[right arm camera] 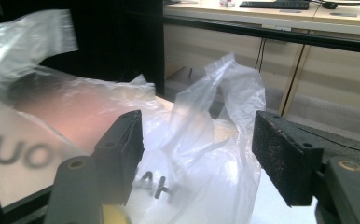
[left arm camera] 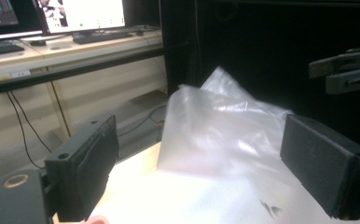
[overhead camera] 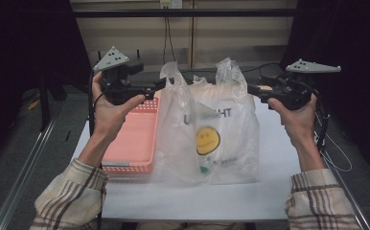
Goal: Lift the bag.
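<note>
A clear plastic bag [overhead camera: 212,139] with a yellow smiley face and grey lettering stands upright in the middle of the white table [overhead camera: 183,201]. Its two handles stick up. My left gripper [overhead camera: 160,84] is held at the left handle [overhead camera: 172,74], jaws open. In the left gripper view the bag [left arm camera: 215,126] lies ahead between the wide-open jaws of that gripper [left arm camera: 201,137]. My right gripper [overhead camera: 252,89] hovers open just right of the right handle [overhead camera: 230,72]. In the right gripper view, this handle [right arm camera: 234,88] rises between the spread jaws of the right gripper [right arm camera: 197,135].
A pink mesh basket [overhead camera: 135,139] lies on the table against the bag's left side. A desk with monitors [left arm camera: 82,14] and a keyboard stands beyond the table. Dark curtains flank both sides. A metal rail [overhead camera: 25,167] runs along the floor at left.
</note>
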The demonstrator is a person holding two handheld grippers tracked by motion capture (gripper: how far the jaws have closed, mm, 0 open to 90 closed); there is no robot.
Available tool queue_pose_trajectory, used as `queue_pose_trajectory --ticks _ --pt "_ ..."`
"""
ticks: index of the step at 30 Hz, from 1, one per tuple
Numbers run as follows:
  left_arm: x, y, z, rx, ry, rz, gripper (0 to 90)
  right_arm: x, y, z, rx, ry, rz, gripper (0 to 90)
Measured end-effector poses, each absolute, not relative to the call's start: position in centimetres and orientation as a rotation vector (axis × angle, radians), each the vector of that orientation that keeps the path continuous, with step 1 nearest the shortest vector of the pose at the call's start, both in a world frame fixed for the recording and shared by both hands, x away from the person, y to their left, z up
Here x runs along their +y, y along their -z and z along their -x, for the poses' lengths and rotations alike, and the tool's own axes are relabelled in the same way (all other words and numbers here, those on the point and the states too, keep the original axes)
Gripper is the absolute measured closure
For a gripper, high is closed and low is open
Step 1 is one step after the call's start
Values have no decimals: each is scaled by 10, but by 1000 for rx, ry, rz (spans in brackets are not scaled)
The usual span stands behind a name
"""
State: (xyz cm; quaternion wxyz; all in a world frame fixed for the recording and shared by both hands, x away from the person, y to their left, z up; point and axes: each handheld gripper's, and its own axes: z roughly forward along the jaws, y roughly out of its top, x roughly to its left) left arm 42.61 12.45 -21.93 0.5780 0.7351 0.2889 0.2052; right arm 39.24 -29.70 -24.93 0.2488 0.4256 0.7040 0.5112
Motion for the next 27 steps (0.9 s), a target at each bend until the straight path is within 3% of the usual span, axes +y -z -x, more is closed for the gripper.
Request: queue_pose_trajectory --ticks 8,27 --pt "131 219 -419 652 -491 -1741 87 -296 257 -391 1923 -1362 -1183 289" --pt "143 259 -396 676 -481 -1817 42 -299 289 -366 1921 -1305 -1240 176"
